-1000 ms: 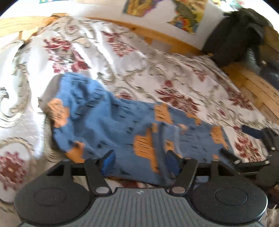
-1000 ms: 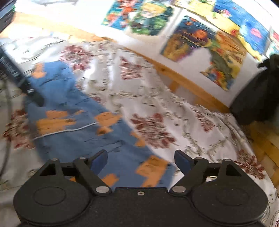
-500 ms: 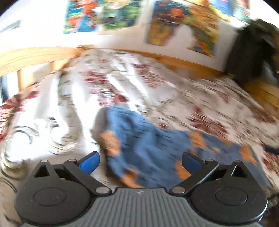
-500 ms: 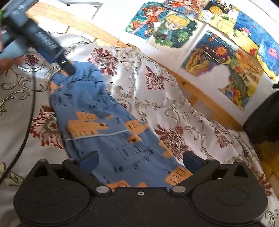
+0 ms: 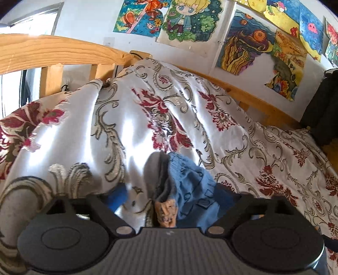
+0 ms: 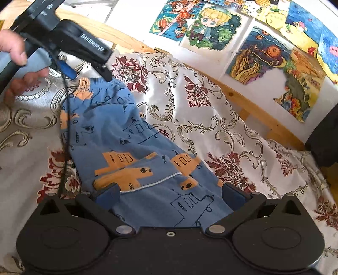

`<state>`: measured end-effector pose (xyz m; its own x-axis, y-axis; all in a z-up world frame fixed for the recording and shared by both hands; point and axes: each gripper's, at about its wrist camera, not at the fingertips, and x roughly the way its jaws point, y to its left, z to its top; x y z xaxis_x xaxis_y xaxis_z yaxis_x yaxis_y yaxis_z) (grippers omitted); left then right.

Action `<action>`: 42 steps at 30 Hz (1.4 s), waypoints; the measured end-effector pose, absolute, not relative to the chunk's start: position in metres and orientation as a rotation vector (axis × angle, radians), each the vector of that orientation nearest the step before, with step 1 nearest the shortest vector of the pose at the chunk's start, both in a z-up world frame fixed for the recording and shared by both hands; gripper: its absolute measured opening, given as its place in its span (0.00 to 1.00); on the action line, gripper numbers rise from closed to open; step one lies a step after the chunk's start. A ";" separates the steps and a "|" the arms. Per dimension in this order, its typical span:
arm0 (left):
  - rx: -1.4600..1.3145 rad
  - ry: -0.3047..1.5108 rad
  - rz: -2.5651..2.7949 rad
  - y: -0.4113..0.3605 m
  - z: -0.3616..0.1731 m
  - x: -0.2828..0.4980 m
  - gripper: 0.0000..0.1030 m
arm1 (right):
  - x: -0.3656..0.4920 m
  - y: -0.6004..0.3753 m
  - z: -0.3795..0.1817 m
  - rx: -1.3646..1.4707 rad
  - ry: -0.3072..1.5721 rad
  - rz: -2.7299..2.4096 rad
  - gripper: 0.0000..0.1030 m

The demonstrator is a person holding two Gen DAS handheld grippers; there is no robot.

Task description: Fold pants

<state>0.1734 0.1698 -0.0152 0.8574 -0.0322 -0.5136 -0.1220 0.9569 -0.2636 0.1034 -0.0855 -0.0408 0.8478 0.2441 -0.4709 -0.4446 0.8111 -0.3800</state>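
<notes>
- The blue pants (image 6: pixel 135 146), printed with orange blocks and dark line drawings, lie stretched across our floral bedspread (image 6: pixel 211 110), one end far off to the left and the other running under our right gripper.
- In the left wrist view we see the waistband end bunched up, its grey lining turned outward, sitting between the spread fingers of our left gripper (image 5: pixel 172 195).
- Our left gripper is released: the blue pads stand wide apart on either side of the bunched cloth, and we cannot tell whether either pad touches it.
- Our right gripper (image 6: pixel 171 195) is likewise released, its fingers wide apart above the near part of the pants, straddling the fabric without pinching it.
- From the right wrist view, a hand (image 6: pixel 14 57) holds the left gripper's handle, and its black tip reaches the far end of the pants.
- A wooden bed frame (image 5: pixel 63 52) borders the bedspread, and colourful drawings (image 5: pixel 190 19) hang on the white wall behind.
</notes>
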 end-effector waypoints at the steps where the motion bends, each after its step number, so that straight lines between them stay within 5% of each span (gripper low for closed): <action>1: -0.295 0.552 0.054 0.170 -0.015 0.172 0.63 | 0.104 -0.086 -0.041 -0.494 0.418 0.380 0.99; 4: -0.262 0.573 0.068 0.168 -0.014 0.173 0.30 | 0.105 -0.087 -0.042 -0.484 0.418 0.381 0.99; 6: -0.206 0.571 0.076 0.161 -0.011 0.173 0.18 | 0.106 -0.087 -0.042 -0.478 0.416 0.381 0.99; 15: 0.209 0.546 -0.011 0.088 -0.011 0.167 0.17 | 0.108 -0.091 -0.045 -0.440 0.429 0.390 0.99; 17: 0.189 0.548 0.024 0.090 -0.011 0.169 0.23 | 0.109 -0.091 -0.045 -0.436 0.431 0.391 0.99; 19: 0.136 0.552 0.083 0.101 -0.010 0.171 0.44 | 0.109 -0.091 -0.045 -0.431 0.433 0.393 0.99; 25: -0.119 0.658 0.050 0.158 -0.012 0.193 0.73 | 0.112 -0.092 -0.046 -0.413 0.447 0.406 0.99; 34: -0.159 0.680 -0.129 0.164 -0.004 0.208 0.66 | 0.114 -0.094 -0.047 -0.393 0.456 0.414 0.99; 42: -0.277 0.767 -0.110 0.179 -0.011 0.226 0.74 | 0.115 -0.095 -0.047 -0.379 0.459 0.417 0.99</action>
<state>0.2261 0.1794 -0.0111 0.7161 -0.1981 -0.6693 -0.0026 0.9581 -0.2864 0.1151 -0.0951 -0.0474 0.8159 0.2982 -0.4953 -0.4646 0.8481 -0.2548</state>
